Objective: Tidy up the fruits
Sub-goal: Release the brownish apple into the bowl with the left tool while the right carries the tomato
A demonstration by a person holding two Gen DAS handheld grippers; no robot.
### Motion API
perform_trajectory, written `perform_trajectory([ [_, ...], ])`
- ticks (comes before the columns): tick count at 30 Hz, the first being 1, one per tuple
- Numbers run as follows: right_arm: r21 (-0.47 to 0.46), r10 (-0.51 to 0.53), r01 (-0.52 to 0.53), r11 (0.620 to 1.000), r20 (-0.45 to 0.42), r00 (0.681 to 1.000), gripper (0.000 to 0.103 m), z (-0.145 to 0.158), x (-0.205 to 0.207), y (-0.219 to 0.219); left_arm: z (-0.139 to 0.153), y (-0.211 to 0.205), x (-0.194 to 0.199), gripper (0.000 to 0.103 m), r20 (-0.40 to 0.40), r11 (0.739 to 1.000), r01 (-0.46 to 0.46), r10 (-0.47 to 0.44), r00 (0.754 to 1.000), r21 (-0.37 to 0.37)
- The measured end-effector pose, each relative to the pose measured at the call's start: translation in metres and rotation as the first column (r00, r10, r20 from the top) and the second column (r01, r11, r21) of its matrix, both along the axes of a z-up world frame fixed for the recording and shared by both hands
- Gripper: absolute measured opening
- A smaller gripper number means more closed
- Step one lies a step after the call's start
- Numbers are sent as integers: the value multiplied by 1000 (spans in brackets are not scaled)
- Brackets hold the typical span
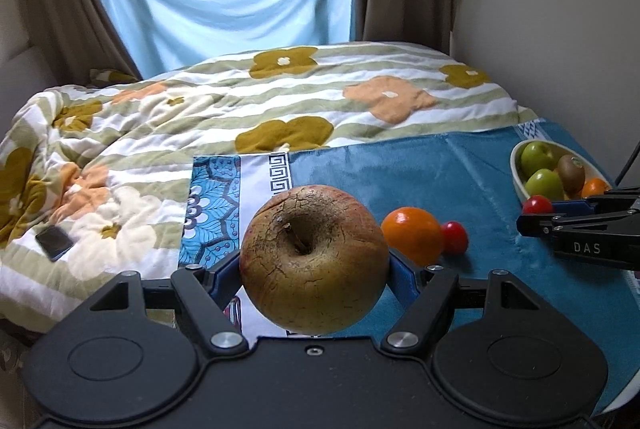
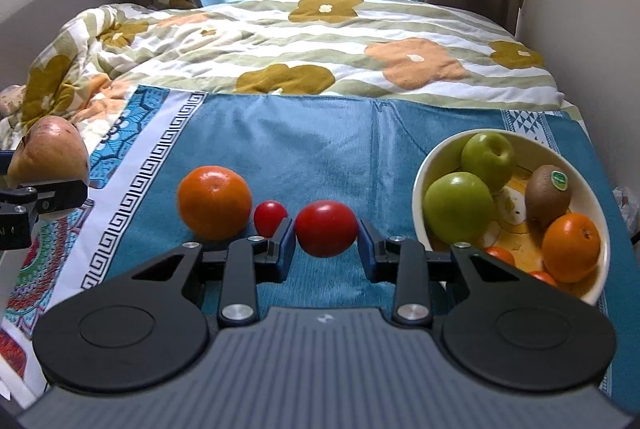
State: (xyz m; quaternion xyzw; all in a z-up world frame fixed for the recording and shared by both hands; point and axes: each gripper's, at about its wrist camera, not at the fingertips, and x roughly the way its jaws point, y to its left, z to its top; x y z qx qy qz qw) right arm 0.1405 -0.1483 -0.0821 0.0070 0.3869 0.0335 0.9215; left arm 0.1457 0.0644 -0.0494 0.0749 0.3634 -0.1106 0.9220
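My left gripper (image 1: 314, 261) is shut on a large brownish, cracked apple (image 1: 314, 259), held above the cloth's left part; the apple also shows in the right wrist view (image 2: 48, 155). My right gripper (image 2: 326, 235) is shut on a red tomato (image 2: 326, 228), held just above the blue cloth (image 2: 320, 149). An orange (image 2: 214, 202) and a small red tomato (image 2: 270, 217) lie on the cloth to its left. A cream bowl (image 2: 592, 289) at right holds two green apples (image 2: 458, 207), a kiwi (image 2: 548, 195) and oranges (image 2: 572, 241).
A floral quilt (image 1: 280, 97) covers the bed behind the cloth. A phone (image 1: 54, 242) lies on the quilt at left. Curtains and a light blue sheet hang at the window behind. A wall stands close on the right.
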Motion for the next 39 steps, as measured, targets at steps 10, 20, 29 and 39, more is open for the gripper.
perform_trajectory([
  [10, 14, 29, -29, 999, 20, 999, 48, 21, -33, -37, 24, -32, -41, 78, 31, 998, -57, 58, 998, -12],
  [20, 23, 30, -31, 999, 21, 999, 49, 35, -58, -98, 40, -97, -59, 78, 54, 999, -41, 43, 998, -34],
  [29, 19, 7, -7, 1000, 27, 1000, 48, 39, -62, -169, 31, -172, -51, 78, 43, 998, 23, -21, 999, -52],
  [39, 24, -34, 33, 999, 32, 999, 48, 27, -44, -239, 0, -254, -17, 78, 7, 992, 117, -117, 993, -46],
])
